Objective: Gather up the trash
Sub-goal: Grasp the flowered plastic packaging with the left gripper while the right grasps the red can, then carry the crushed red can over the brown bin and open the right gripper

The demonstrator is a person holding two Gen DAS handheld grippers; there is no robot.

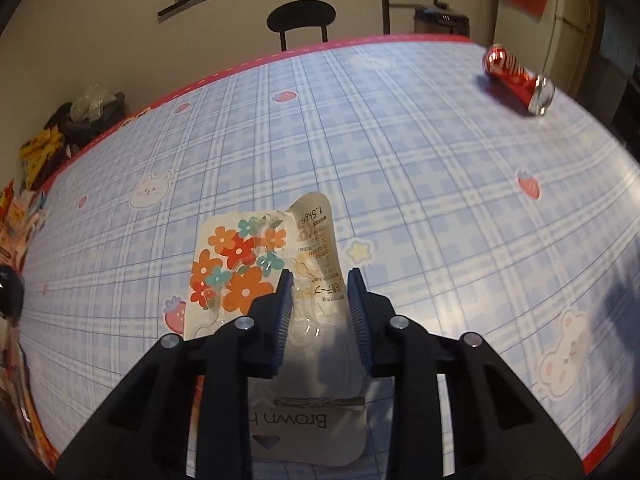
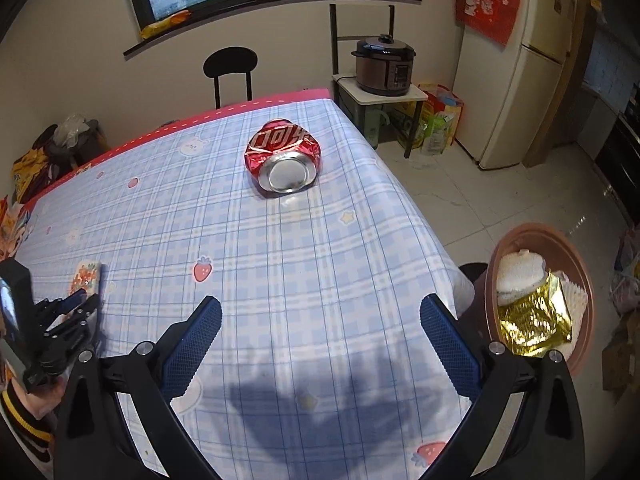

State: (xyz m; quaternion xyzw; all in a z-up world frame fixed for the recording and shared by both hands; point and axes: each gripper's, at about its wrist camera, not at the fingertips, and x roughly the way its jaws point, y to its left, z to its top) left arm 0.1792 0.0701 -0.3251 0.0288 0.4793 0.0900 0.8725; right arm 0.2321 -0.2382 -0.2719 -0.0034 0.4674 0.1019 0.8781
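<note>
A flat plastic package [image 1: 256, 264] with orange and red flowers and a white label lies on the checked tablecloth [image 1: 400, 168]. My left gripper [image 1: 320, 280] is partly open, its jaws standing either side of the package's label strip, just above it. The package also shows small in the right wrist view [image 2: 85, 275], with the left gripper [image 2: 80, 300] over it. A crushed red soda can [image 2: 285, 156] lies on its side further out, also in the left wrist view [image 1: 518, 76]. My right gripper [image 2: 320, 316] is wide open and empty above the table.
A brown bin [image 2: 584, 276] beside the table's right edge holds gold foil [image 2: 534, 320] and white paper. A black chair [image 2: 230, 66] stands at the far edge. A rice cooker [image 2: 384, 66] and fridge [image 2: 516, 68] stand beyond. Bags sit at the left [image 2: 40, 160].
</note>
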